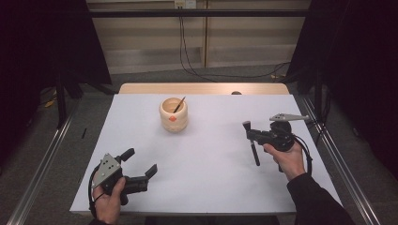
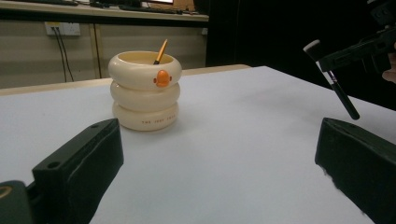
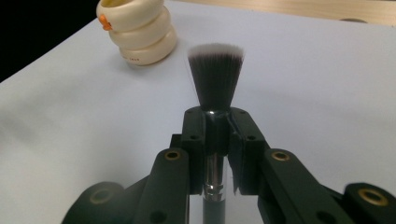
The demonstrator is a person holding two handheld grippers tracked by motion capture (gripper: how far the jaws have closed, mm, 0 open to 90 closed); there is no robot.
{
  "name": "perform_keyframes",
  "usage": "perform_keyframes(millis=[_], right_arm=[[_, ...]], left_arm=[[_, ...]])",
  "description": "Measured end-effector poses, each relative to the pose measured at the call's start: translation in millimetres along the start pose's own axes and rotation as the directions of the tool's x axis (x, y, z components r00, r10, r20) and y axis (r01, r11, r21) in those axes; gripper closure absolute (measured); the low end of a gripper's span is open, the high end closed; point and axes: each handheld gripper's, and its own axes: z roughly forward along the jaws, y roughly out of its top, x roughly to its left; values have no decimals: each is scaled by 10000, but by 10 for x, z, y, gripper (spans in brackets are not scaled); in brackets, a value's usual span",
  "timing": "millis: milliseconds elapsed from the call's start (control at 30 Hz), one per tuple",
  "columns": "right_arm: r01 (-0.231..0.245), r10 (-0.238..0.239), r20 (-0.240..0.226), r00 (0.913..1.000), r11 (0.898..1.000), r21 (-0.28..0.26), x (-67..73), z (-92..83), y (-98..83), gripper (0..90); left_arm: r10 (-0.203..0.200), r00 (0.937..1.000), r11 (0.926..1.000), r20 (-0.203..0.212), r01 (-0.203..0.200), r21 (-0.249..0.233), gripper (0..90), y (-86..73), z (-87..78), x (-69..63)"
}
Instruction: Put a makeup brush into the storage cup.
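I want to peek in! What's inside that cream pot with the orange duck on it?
A thin brown stick leans out over the rim of the cream pot. Its lower end and the pot's bottom are hidden by the wall.

Brush clamped, lifted off the table

I'm holding a makeup brush (image 3: 215,79) with dark, white-tipped bristles and a silver ferrule, gripped at the ferrule; it's hanging tilted above the white table, its black handle (image 1: 255,153) pointing down toward me, well apart from the cream ringed cup (image 1: 173,114) that's holding a thin stick.

Small reddish print on cream holder (image 2: 145,91) bottom ring, too blurred to read
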Motion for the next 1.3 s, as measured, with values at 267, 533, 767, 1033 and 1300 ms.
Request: perform_keyframes(millis=[267, 533, 767, 1033, 1300], right_arm=[[390, -420, -519, 9978, 9975, -581, 24, -34, 7, 783], [557, -691, -779, 9946, 9850, -1633, 33, -143, 14, 783], [563, -852, -1038, 9909, 9652, -2553, 44, -264, 45, 782], [556, -994, -1146, 9884, 9401, -3363, 40, -411, 99, 782], [568, -1108, -1348, 9847, 9340, -3527, 37, -395, 102, 781]], left_arm=[[-39, 10000, 10000, -20, 39, 23, 11, -1, 9, 1], [-28, 10000, 10000, 31, 28, -22, 11, 2, 4, -2], [-36, 10000, 10000, 31, 36, -36, 11, 3, 1, -3], [-16, 10000, 10000, 57, 16, -54, 11, 4, 5, -7], [-15, 10000, 10000, 83, 15, -55, 11, 4, 6, -18]])
